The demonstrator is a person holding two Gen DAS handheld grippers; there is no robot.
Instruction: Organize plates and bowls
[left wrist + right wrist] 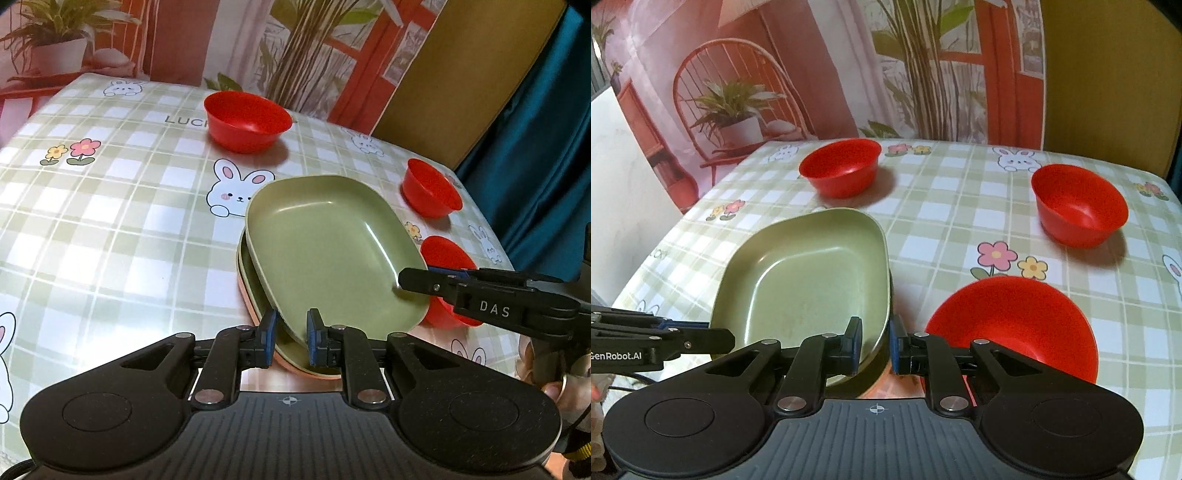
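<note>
A: What's the room like?

B: A printed backdrop [820, 74] hangs behind the table, showing a wicker chair, potted plants and red window frames. To its right stands a plain mustard panel [1108, 74], and in the left wrist view a teal curtain [535, 147] falls past the table's right corner. The table wears a glossy checked tablecloth [110, 221], pale green and white, with rabbits and flowers printed on it.

A: And the dishes?

B: Going left to right in the right wrist view: a top green plate [801, 280], rounded-rectangular, matte and shallow-walled, sits tilted on a stack. In the left wrist view a second green plate [246, 275] and a pink plate [248, 301] show as thin edges below it. Then three smooth red plastic bowls, all upright: the far bowl [840, 166] near the back edge, the near bowl [1015, 325] just beside the stack, and the right bowl [1078, 203] well apart toward the right edge.

A: The claws?

B: The left gripper [290, 336] stands narrow around the near rim of the top green plate, its blue pads either side; I cannot tell whether they press it. The right gripper [875, 343] likewise straddles that plate's rim at its right corner, narrow, contact unclear.

A: Room to move?

B: Open cloth lies left of the stack and between the far bowl and the right bowl.
</note>
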